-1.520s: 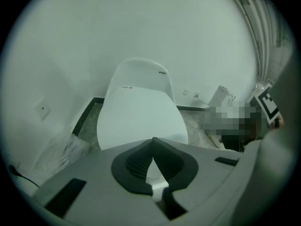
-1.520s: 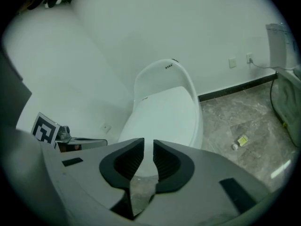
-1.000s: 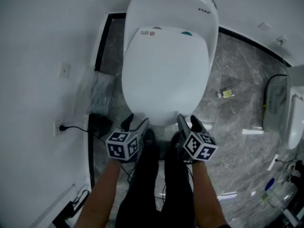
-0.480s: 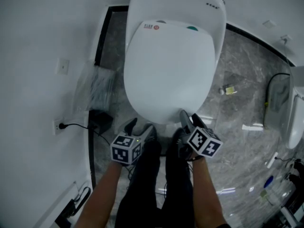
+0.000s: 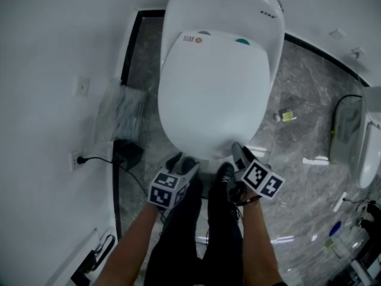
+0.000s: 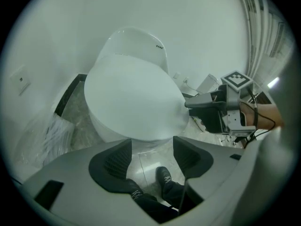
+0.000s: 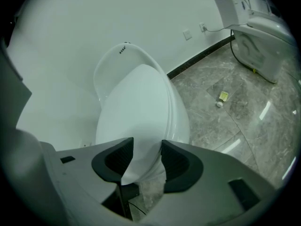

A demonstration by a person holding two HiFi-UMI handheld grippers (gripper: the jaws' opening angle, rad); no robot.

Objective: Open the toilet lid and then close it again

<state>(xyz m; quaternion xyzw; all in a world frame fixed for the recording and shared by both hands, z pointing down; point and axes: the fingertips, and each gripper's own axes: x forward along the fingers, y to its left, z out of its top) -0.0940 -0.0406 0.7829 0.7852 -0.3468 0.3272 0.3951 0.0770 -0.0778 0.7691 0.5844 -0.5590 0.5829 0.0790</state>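
Grey marble floor, white wall. The toilet lid lies shut, so you're still at the opening step. Your left gripper stands wide apart and empty. The jaws of your right gripper have just been closing around the lid's front rim, seemingly without contact yet. Next, catch that rim and lift.

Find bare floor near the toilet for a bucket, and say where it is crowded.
Free: the grey floor right of the toilet, up to the small bottle, and beyond it toward the white strip. Crowded: the left strip, with plastic bag and black box; the front, with the person's legs.
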